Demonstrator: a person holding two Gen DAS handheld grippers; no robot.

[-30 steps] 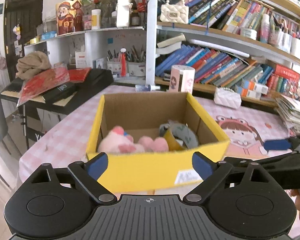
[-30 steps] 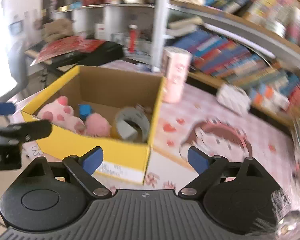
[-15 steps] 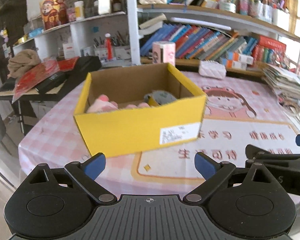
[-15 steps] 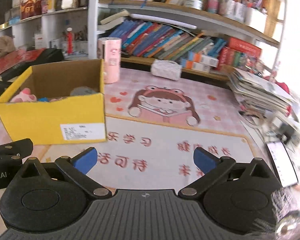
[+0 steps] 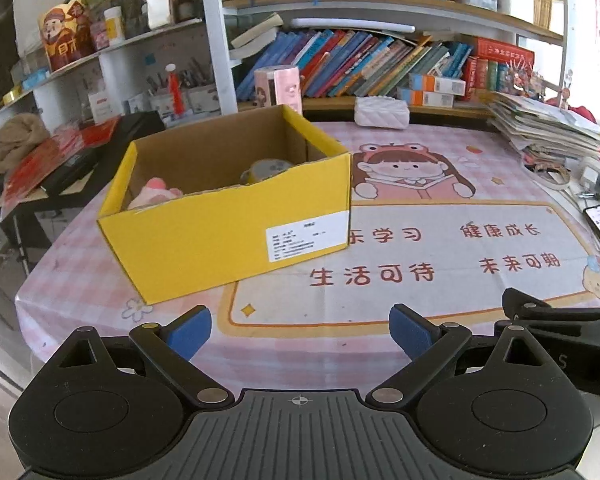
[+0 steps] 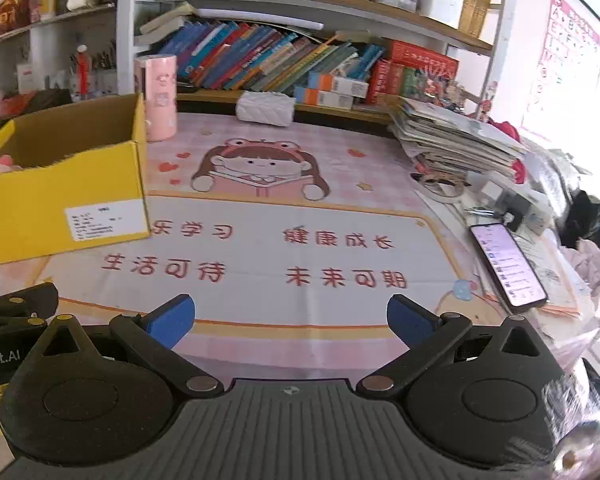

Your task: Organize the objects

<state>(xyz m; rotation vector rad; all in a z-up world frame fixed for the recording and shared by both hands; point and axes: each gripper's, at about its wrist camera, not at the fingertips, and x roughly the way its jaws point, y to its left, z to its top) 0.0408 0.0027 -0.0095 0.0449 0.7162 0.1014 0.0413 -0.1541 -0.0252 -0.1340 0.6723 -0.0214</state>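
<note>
A yellow cardboard box (image 5: 228,232) stands on the left part of the pink table mat; it also shows in the right wrist view (image 6: 64,204). Inside it lie a pink plush toy (image 5: 156,196) and a grey tape roll (image 5: 266,168). My left gripper (image 5: 300,330) is open and empty, near the table's front edge, a little short of the box. My right gripper (image 6: 292,318) is open and empty over the front of the mat, to the right of the box.
A pink cylinder (image 6: 160,96) and a white quilted pouch (image 6: 265,108) stand at the back. A stack of papers (image 6: 456,140) and a lit phone (image 6: 508,264) lie at the right. Bookshelves (image 5: 360,60) line the back wall. A side table (image 5: 60,160) stands at the left.
Both grippers have pulled back from the box toward the table's front edge. The box now looks farther and more of the mat shows. Both stay open and empty.
</note>
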